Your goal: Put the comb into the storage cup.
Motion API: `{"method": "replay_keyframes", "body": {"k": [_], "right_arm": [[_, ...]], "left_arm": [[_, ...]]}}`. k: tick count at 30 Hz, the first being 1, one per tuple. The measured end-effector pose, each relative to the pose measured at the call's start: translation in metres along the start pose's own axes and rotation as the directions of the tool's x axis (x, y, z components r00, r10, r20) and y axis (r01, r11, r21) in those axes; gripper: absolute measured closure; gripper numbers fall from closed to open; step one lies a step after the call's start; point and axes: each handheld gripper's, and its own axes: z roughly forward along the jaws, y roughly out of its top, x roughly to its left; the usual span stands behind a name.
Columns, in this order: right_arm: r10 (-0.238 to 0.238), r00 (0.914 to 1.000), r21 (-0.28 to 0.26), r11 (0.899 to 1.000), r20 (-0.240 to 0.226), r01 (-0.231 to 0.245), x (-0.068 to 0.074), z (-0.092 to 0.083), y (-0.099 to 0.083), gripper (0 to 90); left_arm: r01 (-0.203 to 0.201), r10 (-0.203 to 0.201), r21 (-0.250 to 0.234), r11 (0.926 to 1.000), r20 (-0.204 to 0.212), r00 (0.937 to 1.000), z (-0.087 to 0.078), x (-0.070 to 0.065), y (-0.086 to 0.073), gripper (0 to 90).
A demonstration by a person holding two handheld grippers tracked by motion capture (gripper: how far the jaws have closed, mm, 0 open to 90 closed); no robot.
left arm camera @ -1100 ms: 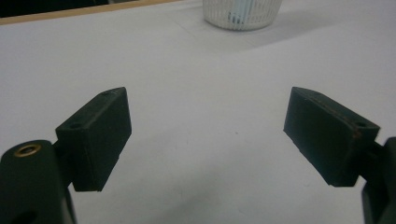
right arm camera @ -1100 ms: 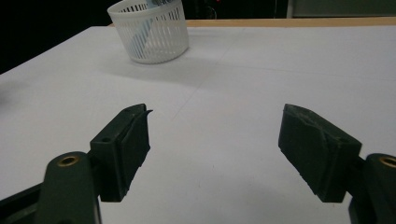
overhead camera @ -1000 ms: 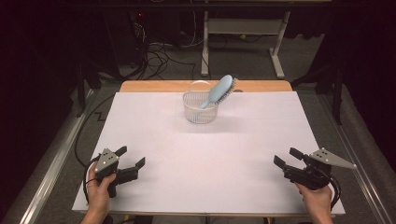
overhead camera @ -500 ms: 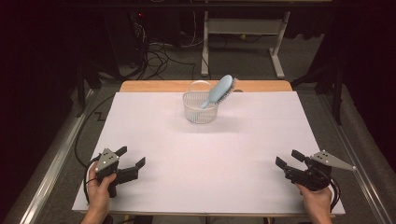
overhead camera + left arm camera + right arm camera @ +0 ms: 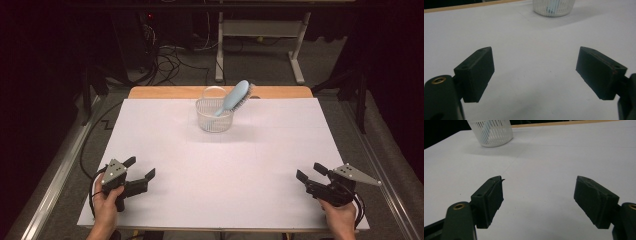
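A white slatted basket (image 5: 215, 114) stands at the far middle of the white table (image 5: 220, 165). A light blue hairbrush (image 5: 235, 97) leans in it, head up and tilted right. My left gripper (image 5: 140, 168) rests near the front left corner, open, nothing between its jaws. My right gripper (image 5: 310, 173) sits near the front right corner, open and empty too. In the left gripper view the basket (image 5: 554, 7) lies far ahead of the gripper (image 5: 534, 72). In the right gripper view the basket (image 5: 491, 132) is far off at upper left of the gripper (image 5: 539, 200).
A wooden strip (image 5: 220, 92) edges the table's far side. Beyond it are a desk frame (image 5: 260, 45) and cables (image 5: 170, 60) on the floor. A metal rail (image 5: 60, 170) runs along the left side.
The right gripper has drifted slightly toward the front of the table. The left gripper, basket and brush have stayed put.
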Motion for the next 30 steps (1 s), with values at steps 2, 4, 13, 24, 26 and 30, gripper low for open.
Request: {"method": "replay_keyframes", "body": {"k": [2, 4, 13, 24, 26, 30], "right_arm": [[0.002, 1.0, 0.003, 1.0, 0.0, -0.002, -0.001, 0.0, -0.001, 24.1], [0.01, 0.9999, 0.005, 1.0, -0.004, -0.01, -0.002, 0.001, -0.002, 24.1], [0.023, 0.9997, -0.001, 1.0, -0.007, -0.023, -0.005, 0.0, -0.006, 24.1], [0.024, 0.9997, -0.005, 1.0, 0.0, -0.024, -0.004, -0.006, -0.011, 23.7], [0.025, 0.9997, -0.002, 1.0, -0.002, -0.025, -0.004, -0.006, -0.011, 23.4], [0.02, 0.9998, 0.005, 1.0, -0.006, -0.02, -0.004, -0.004, -0.011, 23.0]], "left_arm": [[0.0, 0.0, 0.001, 1.0, 0.0, 1.0, 0.0, 0.0, 0.0, 15.9], [0.0, 0.0, 0.001, 1.0, 0.0, 1.0, 0.0, 0.0, 0.0, 15.9], [-0.005, 0.005, 0.006, 1.0, -0.002, 1.0, 0.0, 0.0, 0.0, 15.9], [0.0, 0.0, 0.016, 0.9999, -0.001, 1.0, 0.002, 0.001, -0.001, 15.9], [0.006, -0.006, 0.017, 0.9998, 0.0, 1.0, 0.002, 0.001, -0.001, 15.9], [0.007, -0.007, 0.015, 0.9999, 0.003, 1.0, 0.002, 0.001, -0.001, 15.9]]}}
